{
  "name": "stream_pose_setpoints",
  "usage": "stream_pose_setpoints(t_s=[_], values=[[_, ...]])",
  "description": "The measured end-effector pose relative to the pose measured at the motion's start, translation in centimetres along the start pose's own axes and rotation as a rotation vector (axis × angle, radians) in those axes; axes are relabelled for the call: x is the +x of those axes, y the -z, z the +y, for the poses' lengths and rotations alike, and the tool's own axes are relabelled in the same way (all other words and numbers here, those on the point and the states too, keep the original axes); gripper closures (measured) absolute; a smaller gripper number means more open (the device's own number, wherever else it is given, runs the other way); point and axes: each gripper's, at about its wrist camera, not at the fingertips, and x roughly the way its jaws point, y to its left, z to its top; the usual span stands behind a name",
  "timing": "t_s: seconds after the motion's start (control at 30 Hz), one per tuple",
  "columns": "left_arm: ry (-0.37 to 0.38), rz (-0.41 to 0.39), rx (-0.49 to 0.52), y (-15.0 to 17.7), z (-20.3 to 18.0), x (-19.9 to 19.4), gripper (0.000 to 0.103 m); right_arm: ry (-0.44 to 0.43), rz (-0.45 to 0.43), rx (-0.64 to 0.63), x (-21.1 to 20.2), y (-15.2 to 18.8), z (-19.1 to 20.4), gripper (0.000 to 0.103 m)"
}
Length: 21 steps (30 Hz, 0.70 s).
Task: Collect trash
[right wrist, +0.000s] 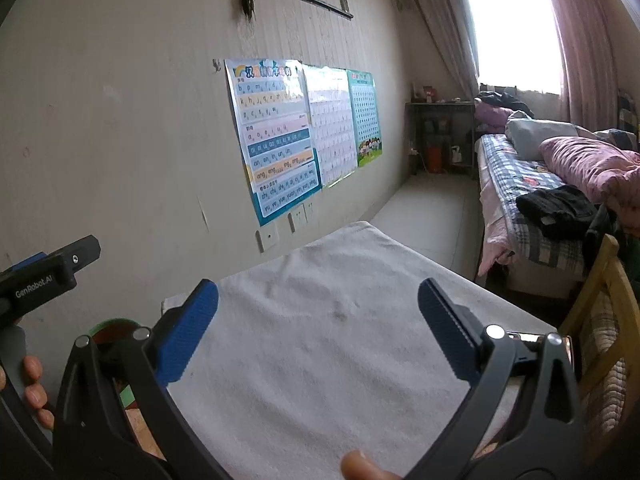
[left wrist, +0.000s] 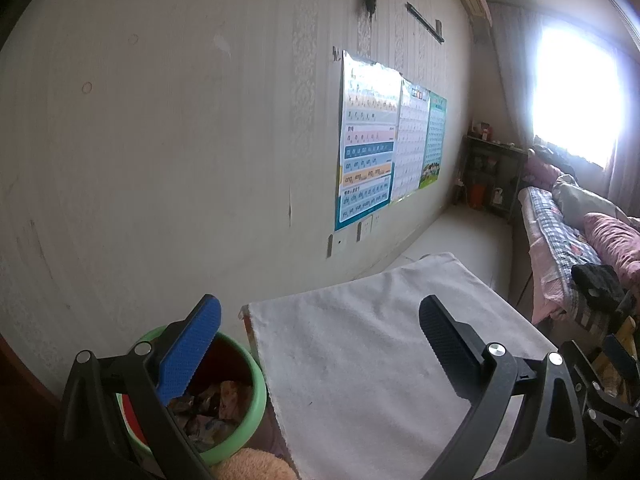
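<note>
Bedroom table cloth [right wrist: 320,352], green bin [left wrist: 256,396] half hidden behind spread left tongs [left wrist: 320,344]

Matt nubby cloth [right wrist: 320,360], glossy plastic bin [left wrist: 256,396]

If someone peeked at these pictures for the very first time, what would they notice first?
Probably the bright window glowing at the far end of the room, above the bed. Next, the colourful letter posters stuck on the wall. Up close, both open grippers, left and right, hover over a table covered with a white cloth, and a green bin holding crumpled trash sits beside it.
</note>
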Motion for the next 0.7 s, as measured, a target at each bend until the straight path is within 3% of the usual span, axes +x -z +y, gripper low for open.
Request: stream_pose_setpoints(t_s=[0.7], values=[[-0.006,0.044,-0.026,0.8,0.8,1.3,0.008,-0.019,0.088,-0.016,1.7,1.4,0.6,0.005]])
